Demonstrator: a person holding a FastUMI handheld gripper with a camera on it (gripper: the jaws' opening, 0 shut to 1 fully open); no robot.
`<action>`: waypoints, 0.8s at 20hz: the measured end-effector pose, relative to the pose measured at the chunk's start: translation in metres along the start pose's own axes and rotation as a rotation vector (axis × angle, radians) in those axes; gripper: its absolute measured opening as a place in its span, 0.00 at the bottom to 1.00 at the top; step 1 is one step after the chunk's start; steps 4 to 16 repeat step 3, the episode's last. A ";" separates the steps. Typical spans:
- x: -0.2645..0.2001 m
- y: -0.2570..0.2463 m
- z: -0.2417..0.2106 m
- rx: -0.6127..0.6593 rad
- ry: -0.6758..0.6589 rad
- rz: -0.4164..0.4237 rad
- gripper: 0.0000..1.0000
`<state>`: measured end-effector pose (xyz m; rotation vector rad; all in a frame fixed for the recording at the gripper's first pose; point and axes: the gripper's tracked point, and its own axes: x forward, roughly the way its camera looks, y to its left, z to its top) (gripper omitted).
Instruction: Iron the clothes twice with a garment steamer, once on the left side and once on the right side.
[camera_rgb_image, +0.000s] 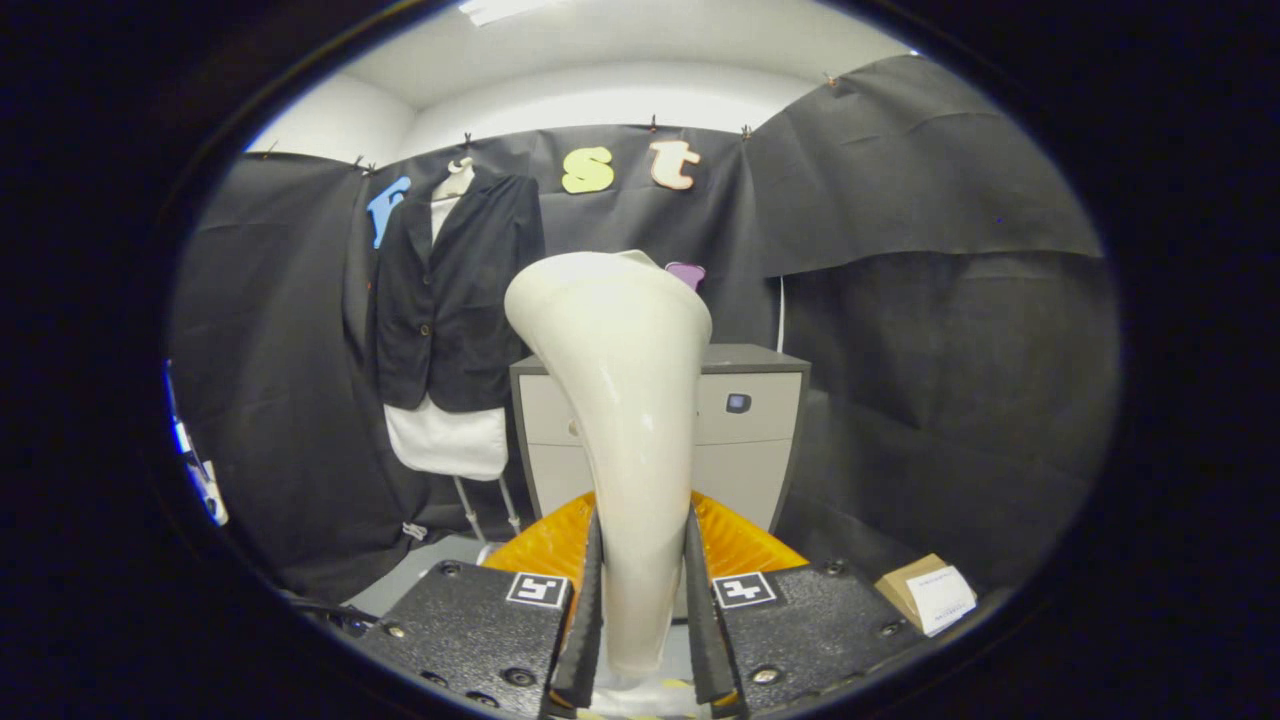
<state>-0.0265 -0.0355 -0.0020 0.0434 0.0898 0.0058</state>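
- Claw (640, 610) is clamped on the steamer (620, 400), both fingers (590, 600) pressing the narrow cream handle from either side, wide head pointing up and forward.
- Looks like smooth glossy plastic, so probably slippery-ish and rigid. I'd guess top-heavy too with that flared head, so gripping low on the neck like this means it could tip or twist.
- Dark jacket (455, 290) hangs on the booth wall, beyond the fingers and off to the left, white shirt (447, 440) under it. Soft fabric, will swing if pushed.
- Grey cabinet (750, 400) sits right behind the steamer.
- Steamer's still well apart from the jacket, no pass started I reckon.
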 end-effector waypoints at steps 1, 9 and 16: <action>-0.001 -0.002 -0.001 0.001 0.001 -0.002 0.39; -0.003 -0.002 -0.002 0.005 0.004 0.000 0.39; -0.003 -0.002 -0.002 0.005 0.004 0.000 0.39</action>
